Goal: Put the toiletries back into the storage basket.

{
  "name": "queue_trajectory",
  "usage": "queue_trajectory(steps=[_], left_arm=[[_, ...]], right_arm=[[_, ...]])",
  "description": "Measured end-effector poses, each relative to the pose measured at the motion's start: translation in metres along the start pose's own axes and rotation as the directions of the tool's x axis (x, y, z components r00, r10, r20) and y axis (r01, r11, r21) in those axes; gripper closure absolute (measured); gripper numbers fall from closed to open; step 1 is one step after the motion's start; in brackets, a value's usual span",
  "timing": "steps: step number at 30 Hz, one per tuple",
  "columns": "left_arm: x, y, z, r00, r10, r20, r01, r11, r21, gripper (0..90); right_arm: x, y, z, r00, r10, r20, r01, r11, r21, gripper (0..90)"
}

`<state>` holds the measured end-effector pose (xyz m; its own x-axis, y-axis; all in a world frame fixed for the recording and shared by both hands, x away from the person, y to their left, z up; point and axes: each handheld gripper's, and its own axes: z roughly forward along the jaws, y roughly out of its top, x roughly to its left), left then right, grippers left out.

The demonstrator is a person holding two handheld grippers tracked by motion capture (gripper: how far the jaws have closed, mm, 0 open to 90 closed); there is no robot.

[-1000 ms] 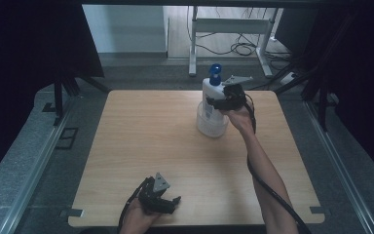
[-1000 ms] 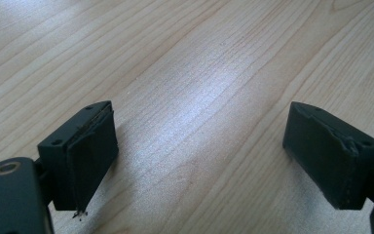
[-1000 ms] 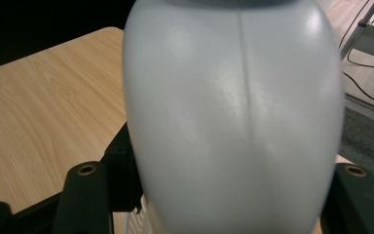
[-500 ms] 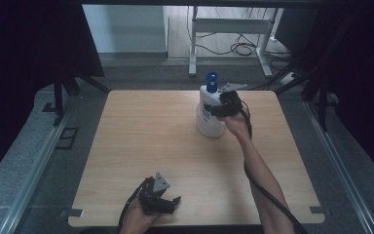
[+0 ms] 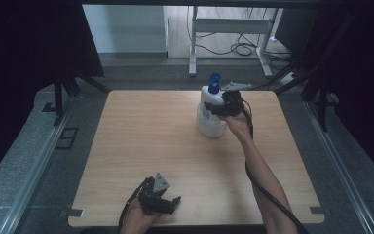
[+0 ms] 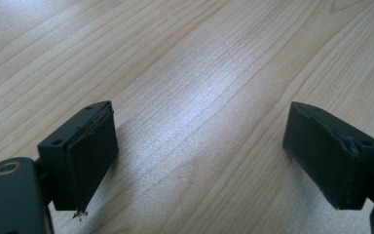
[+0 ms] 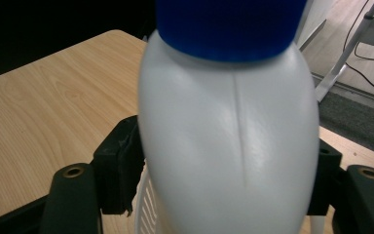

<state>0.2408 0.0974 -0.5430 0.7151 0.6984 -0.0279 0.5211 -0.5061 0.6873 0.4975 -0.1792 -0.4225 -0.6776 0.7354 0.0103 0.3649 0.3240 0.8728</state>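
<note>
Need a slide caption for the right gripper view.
Right claw closed on white bottle with blue cap, above wooden table.

The light wooden table (image 5: 141, 146) stands on grey carpeted floor (image 5: 24, 161), with metal floor rails (image 5: 34, 170) running along both its sides. Dark curtains (image 5: 29, 44) close off the left and right of the space. Beyond the far edge, a brighter zone shows a pale wall (image 5: 126, 27), a white metal desk frame (image 5: 229, 29) and loose black cables (image 5: 238, 48) on wooden flooring.
</note>
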Motion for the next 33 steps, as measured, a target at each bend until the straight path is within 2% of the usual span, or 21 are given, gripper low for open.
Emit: queue_trajectory(steps=[8, 15, 24, 33], left_arm=[[0.0, 0.0, 0.0, 1.0, 0.001, -0.001, -0.001, 1.0, 0.002, 12.0], [0.0, 0.0, 0.0, 1.0, 0.001, -0.001, -0.001, 1.0, 0.002, 12.0], [0.0, 0.0, 0.0, 1.0, 0.001, -0.001, -0.001, 1.0, 0.003, 12.0], [0.0, 0.0, 0.0, 1.0, 0.002, -0.001, -0.002, 1.0, 0.002, 12.0]], right_arm=[[0.005, -0.002, -0.007, 0.9999, -0.002, 0.013, 0.002, 1.0, 0.02, 27.1], [0.003, -0.012, -0.014, 0.9996, 0.0, 0.027, -0.002, 0.999, 0.041, 28.5], [-0.001, -0.026, -0.022, 0.9996, 0.019, 0.022, -0.02, 0.998, 0.058, 30.6], [-0.001, -0.037, -0.022, 0.9992, 0.03, 0.025, -0.032, 0.996, 0.078, 31.7]])
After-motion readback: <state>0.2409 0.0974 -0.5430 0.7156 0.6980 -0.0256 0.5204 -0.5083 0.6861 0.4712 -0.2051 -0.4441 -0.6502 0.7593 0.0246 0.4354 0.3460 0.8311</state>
